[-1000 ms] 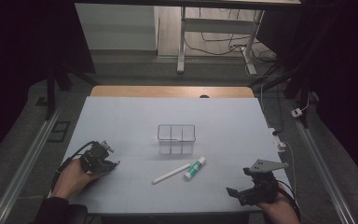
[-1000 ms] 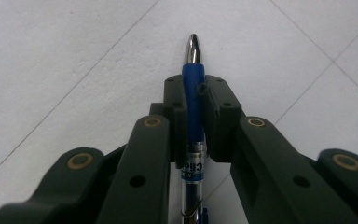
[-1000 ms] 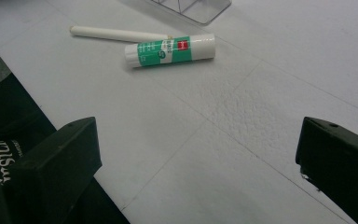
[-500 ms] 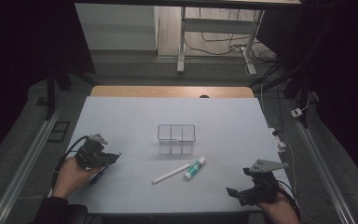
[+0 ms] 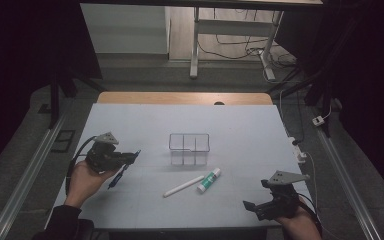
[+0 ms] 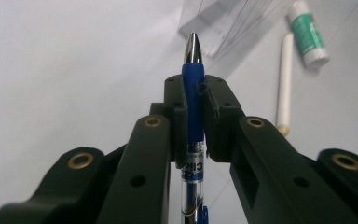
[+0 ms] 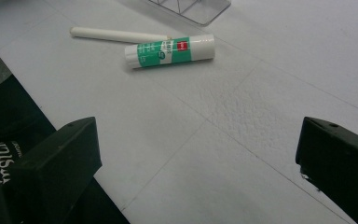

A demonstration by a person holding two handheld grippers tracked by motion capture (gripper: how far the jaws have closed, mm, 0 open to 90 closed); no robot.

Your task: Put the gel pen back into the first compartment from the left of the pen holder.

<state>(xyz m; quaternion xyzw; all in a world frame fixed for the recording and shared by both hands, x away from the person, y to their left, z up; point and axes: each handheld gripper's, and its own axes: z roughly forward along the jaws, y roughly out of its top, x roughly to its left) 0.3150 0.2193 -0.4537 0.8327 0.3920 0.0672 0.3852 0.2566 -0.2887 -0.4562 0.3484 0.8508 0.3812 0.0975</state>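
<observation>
My left gripper (image 5: 128,157) hangs over the left part of the white table (image 5: 130,120), shut on a blue pen (image 5: 116,177) that slants down toward the person's hand. In the left gripper view the pen (image 6: 193,79) stands between the black pads, its silver tip past the jaw ends. A clear divided organizer (image 5: 189,148) sits mid-table. In front of it lie a white stick (image 5: 183,186) and a green-and-white glue stick (image 5: 209,180). My right gripper (image 5: 258,196) rests near the front right edge, open and holding nothing. Ahead of it I see the glue stick (image 7: 170,50) and white stick (image 7: 116,34).
A corner of the organizer (image 7: 191,9) shows at the top of the right gripper view. The table's front edge (image 7: 74,121) runs close to my right gripper's left jaw. A wooden strip (image 5: 180,98) borders the far side, and metal rails flank the table.
My left gripper has risen off the table with the blue pen in its jaws. The right gripper has stayed where it was.
</observation>
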